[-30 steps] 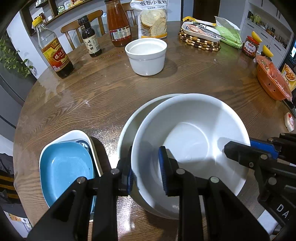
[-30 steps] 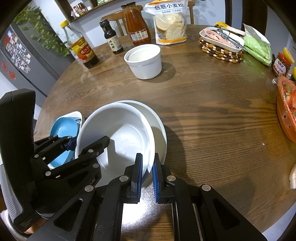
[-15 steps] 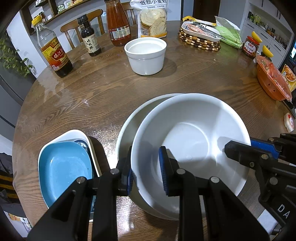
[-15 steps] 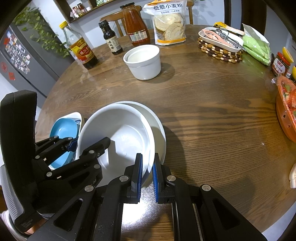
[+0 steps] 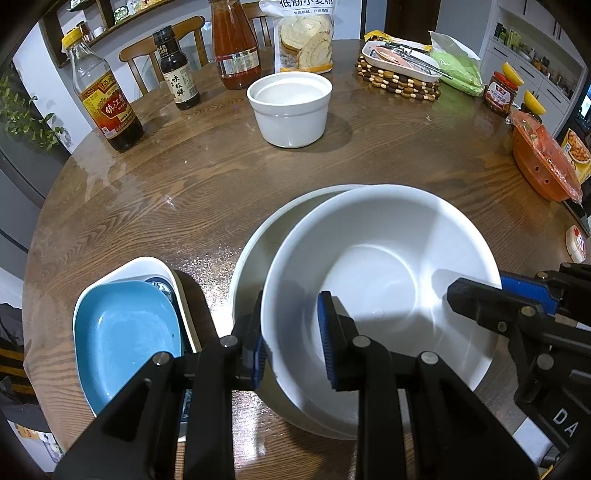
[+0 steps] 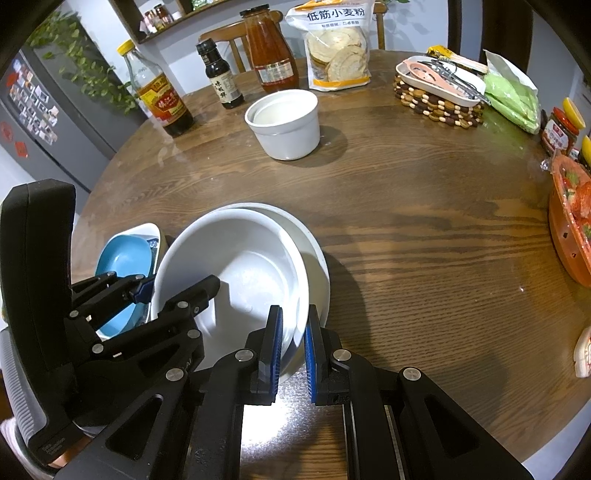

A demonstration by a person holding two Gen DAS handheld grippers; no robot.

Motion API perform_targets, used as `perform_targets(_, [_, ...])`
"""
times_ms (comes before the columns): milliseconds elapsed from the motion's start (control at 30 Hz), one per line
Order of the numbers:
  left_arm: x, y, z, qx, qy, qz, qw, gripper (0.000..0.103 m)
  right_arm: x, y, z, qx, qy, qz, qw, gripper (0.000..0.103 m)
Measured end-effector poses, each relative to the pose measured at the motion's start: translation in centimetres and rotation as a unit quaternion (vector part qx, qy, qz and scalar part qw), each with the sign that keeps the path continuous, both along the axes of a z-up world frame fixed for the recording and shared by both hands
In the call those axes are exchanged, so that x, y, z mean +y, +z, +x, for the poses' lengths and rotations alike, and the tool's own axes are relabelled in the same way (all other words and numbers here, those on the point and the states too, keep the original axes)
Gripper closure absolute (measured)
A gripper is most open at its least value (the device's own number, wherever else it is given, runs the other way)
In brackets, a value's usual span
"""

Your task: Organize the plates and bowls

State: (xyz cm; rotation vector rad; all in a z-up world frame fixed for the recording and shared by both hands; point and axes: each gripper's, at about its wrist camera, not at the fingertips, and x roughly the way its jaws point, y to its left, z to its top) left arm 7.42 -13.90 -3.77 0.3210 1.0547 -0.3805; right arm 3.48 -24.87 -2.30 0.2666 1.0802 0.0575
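A: Where is the bowl?
B: The large white bowl sits tilted inside a second white bowl just ahead of both tools, near the close edge of the round wooden table.

A: What does the left gripper do?
B: It straddles the near-left rim of the large white bowl, one blue pad outside the wall and one inside. The jaws stand only a little apart and the pads look pressed on the rim, so it grips the bowl.

A: And the right gripper?
B: It pinches the bowl's right rim between its blue pads, nearly closed, with the wall sandwiched between them. In the left wrist view its fingers reach in from the right and clasp that same rim.

A: How are the tools angled?
B: Both point steeply downward toward the table, side by side, the left tool's black body filling the lower left of the right wrist view.

A: What lies beyond?
B: Just left of the left gripper is a blue dish nested in a white dish. Farther ahead stands a small white pot, and behind it three bottles and a bag of flour. Well to the right sits an orange basket
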Motion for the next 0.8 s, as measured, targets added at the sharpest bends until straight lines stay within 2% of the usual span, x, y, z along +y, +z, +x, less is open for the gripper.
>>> perform_targets(800, [0.09,-0.14,0.0,0.005,0.002,-0.005,1.0,0.077,-0.04,0.06,0.13,0.0,-0.001,-0.003,1.0,0.093])
